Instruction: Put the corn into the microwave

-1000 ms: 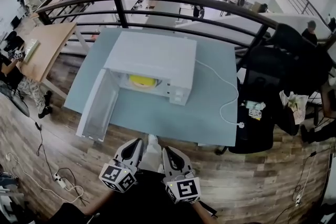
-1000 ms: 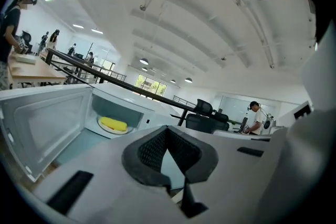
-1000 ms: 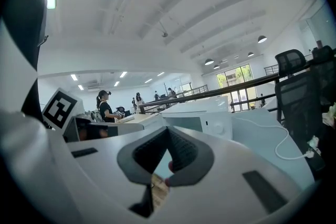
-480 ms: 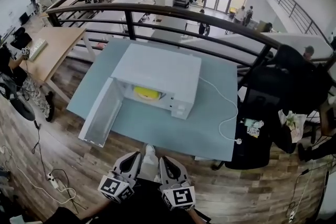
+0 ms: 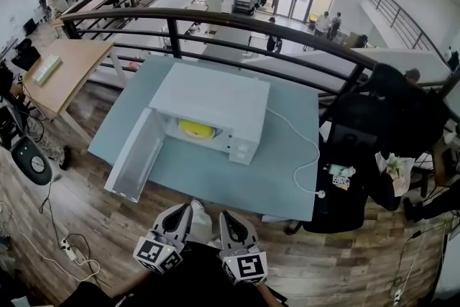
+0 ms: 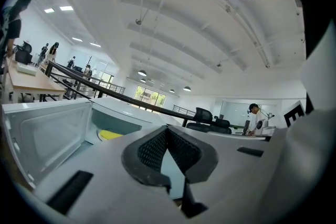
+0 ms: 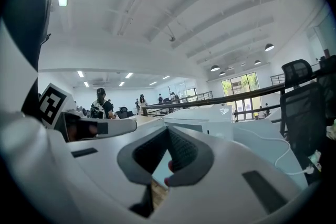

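**Inside the microwave: corn lying in place, both grippers closed and empty**

On the grey-blue table, a white microwave is standing with its door hanging wide open toward the left of the head view. The corn is lying inside the cavity, showing as a yellow shape on the cavity floor. The left gripper view is catching the same yellow patch past the inner face of the open door.

- A white power cord is trailing from the microwave's right rear across the table. Its plug is lying loose near the table's front right corner.
- A dark curved railing is running behind the table.
- A black office chair is standing just beside the table's right edge.
- A wooden desk is sitting off to the left.

Below the table's near edge, over the wood-plank floor, the two grippers are hanging side by side, well apart from the microwave and pointing toward it.

- The left gripper is showing its ribbed pads pressing together at the tips, with nothing between them.
- The right gripper is looking the same in its own view, its jaws meeting at the tips with nothing in their grip.
- The marker cubes are facing up toward the head camera.

Neither gripper is touching the corn, the door or the table.
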Demonstrator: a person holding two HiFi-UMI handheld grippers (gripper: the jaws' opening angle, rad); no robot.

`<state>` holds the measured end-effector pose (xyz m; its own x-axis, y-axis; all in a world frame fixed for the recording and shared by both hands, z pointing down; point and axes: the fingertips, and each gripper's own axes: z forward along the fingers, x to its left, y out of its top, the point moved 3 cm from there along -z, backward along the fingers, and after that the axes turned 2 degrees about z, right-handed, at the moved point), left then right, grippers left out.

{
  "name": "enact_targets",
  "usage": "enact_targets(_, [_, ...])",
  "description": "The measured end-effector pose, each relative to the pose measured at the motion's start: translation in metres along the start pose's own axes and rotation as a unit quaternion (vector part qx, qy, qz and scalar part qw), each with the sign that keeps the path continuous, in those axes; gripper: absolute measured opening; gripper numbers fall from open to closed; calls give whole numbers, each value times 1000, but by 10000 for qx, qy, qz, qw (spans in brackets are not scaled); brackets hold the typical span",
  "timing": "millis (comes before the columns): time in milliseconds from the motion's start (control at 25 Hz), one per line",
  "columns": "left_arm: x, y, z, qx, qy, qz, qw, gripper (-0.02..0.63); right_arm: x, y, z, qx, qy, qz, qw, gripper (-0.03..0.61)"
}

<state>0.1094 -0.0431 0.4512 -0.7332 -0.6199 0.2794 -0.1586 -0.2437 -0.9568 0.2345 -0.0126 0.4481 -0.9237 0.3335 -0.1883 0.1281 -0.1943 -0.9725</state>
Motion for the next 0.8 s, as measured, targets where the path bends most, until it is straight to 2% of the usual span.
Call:
enact_targets(320, [-1,-6,3,46,-27,55,10000,2,-4,0,-3,-75,-61,22,10000,8])
enact_targets(440, [-5,-2,5,95,2,-56,9999,2,-6,-1,-4,-22,-59,3,10000,8])
enact_targets(560, [2,-11,3,60,-4,132,9999,2,-7,-4,-5,-36,-77,-7,10000,8])
enact_targets(800, [3,-8,2,66,29,54,10000,2,-3,-5,-4,14,-91,121,9999,8])
